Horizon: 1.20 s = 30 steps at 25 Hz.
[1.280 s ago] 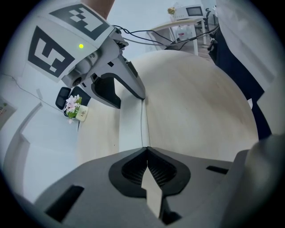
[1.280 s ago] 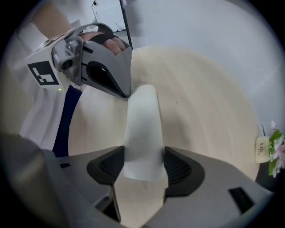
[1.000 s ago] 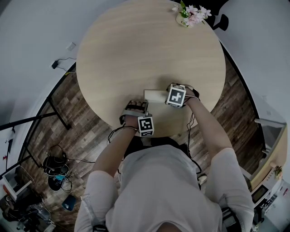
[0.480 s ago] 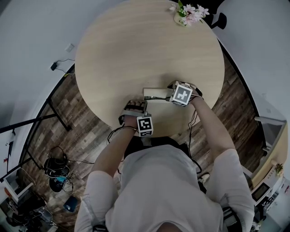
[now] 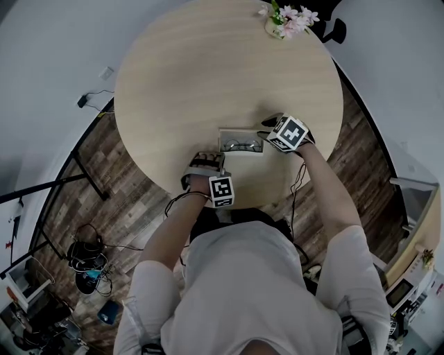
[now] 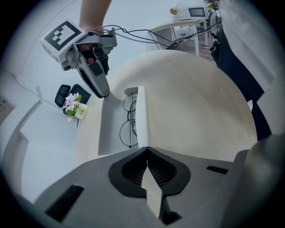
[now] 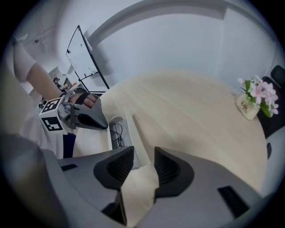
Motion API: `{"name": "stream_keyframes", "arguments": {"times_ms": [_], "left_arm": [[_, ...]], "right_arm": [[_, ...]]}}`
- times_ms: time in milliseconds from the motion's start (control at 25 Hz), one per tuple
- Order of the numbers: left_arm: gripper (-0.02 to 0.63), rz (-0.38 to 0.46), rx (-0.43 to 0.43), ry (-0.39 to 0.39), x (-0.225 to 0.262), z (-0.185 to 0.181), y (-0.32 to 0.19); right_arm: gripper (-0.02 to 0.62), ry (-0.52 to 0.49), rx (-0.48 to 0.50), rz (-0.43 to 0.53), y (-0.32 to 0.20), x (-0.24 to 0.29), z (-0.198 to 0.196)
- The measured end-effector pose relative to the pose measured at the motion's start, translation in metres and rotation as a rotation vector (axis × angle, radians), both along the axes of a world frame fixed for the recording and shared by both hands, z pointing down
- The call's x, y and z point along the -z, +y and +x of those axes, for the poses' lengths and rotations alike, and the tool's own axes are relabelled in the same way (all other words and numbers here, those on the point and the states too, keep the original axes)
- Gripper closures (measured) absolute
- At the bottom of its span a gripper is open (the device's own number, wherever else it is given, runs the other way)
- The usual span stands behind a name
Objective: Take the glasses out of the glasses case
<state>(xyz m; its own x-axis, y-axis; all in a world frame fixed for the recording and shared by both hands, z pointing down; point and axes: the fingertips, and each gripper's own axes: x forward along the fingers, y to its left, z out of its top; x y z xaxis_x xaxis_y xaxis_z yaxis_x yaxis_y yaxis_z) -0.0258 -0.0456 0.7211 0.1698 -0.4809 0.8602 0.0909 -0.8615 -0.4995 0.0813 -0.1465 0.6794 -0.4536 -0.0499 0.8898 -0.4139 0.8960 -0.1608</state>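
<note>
The glasses case (image 5: 243,152) lies open on the round wooden table (image 5: 208,69), on the side nearest me. The glasses (image 5: 241,145) are in its grey tray, lenses flat and frame running the length of the case, with nothing else in there. A pale flap runs along one long side of the tray. My left gripper (image 6: 147,150) has its jaws pressed together with no gap, tips right at the end of that pale flap at one corner of the case; whether a sliver of it is pinched between them I cannot tell. My right gripper (image 7: 143,156) hangs just off the other short end of the case, apart from it. Its jaws are about half open and have just been closing — only bare table shows between them, so it holds nothing. Well away, at the far rim of the table, a small vase of pink flowers (image 5: 290,19) stands upright.
</note>
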Motion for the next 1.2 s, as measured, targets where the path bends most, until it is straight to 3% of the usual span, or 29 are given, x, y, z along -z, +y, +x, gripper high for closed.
{"name": "stream_keyframes", "arguments": {"times_ms": [240, 440, 520, 800, 1040, 1200], "left_arm": [[0.598, 0.006, 0.003, 0.001, -0.001, 0.0, 0.001], [0.598, 0.007, 0.003, 0.002, 0.0, 0.0, 0.0], [0.598, 0.006, 0.004, 0.007, 0.0, 0.0, 0.001], [0.598, 0.008, 0.0, 0.005, 0.0, 0.0, 0.001], [0.598, 0.004, 0.001, 0.01, -0.001, 0.0, -0.001], [0.598, 0.008, 0.002, 0.014, 0.0, 0.0, 0.002]], "right_arm": [[0.482, -0.073, -0.108, 0.025, -0.001, 0.004, 0.001], [0.519, -0.114, -0.106, 0.14, 0.0, 0.023, 0.0], [0.577, -0.142, -0.084, 0.176, 0.005, 0.034, -0.002], [0.583, -0.185, 0.004, 0.239, 0.037, 0.06, -0.013], [0.583, -0.141, 0.12, 0.286, 0.071, 0.058, -0.031], [0.583, -0.019, 0.25, 0.382, 0.089, 0.048, -0.035]]}}
